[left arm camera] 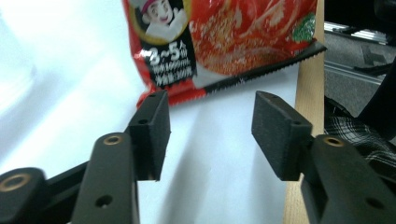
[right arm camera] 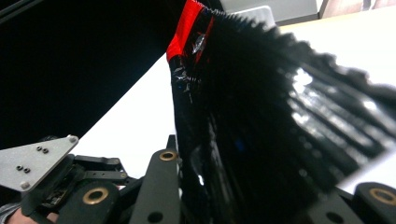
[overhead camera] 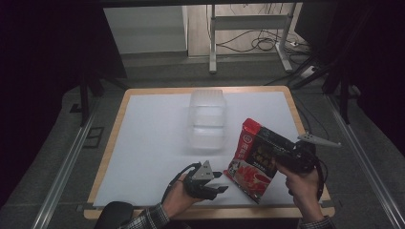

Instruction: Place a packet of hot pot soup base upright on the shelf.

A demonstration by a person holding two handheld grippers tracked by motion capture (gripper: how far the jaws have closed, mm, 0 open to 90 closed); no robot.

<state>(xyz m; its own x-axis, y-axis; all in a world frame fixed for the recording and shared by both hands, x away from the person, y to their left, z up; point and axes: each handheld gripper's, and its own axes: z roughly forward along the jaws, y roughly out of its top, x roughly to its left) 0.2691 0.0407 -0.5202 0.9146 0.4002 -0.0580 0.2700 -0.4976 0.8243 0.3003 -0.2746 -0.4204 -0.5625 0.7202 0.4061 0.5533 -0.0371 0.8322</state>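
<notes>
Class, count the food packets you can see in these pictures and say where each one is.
1. The red packet is held up over the table's near right edge, clamped in the right gripper.

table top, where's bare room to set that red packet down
Free: the wide white stretch of the table left of the clear container, and the strip right of it. Crowded: the near edge, where the left gripper sits beside the red packet in the right gripper.

Black-red packet between claw jaws
</notes>
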